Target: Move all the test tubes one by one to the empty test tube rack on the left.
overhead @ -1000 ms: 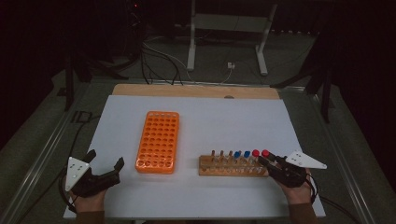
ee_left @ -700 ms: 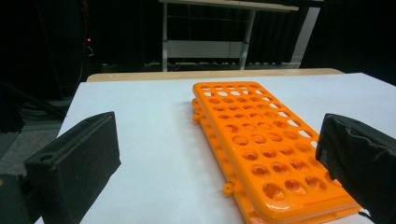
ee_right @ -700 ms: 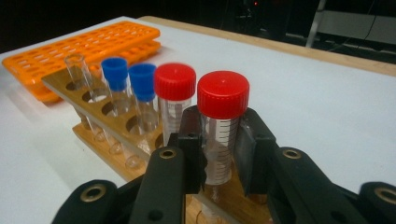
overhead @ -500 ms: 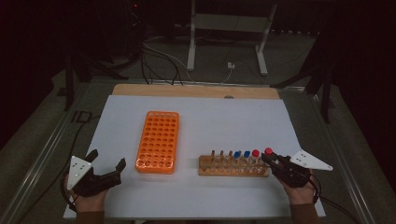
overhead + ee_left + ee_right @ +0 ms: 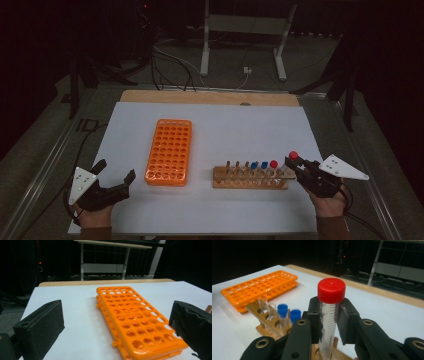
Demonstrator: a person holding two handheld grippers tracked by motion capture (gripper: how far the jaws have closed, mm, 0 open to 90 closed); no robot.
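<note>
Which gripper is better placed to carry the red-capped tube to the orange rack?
The right gripper: its jaws are shut on the red-capped tube above the wooden rack. The left gripper is open and holds nothing beside the orange rack.

A: What does the right gripper (image 5: 329,322) hold?
B: A clear marked tube (image 5: 329,326) with a red cap (image 5: 331,290), upright between its black jaws.
A: And behind?
B: A wooden rack (image 5: 265,317) with blue-capped tubes (image 5: 282,312), then an orange rack (image 5: 258,287) on the white table (image 5: 387,312).
</note>
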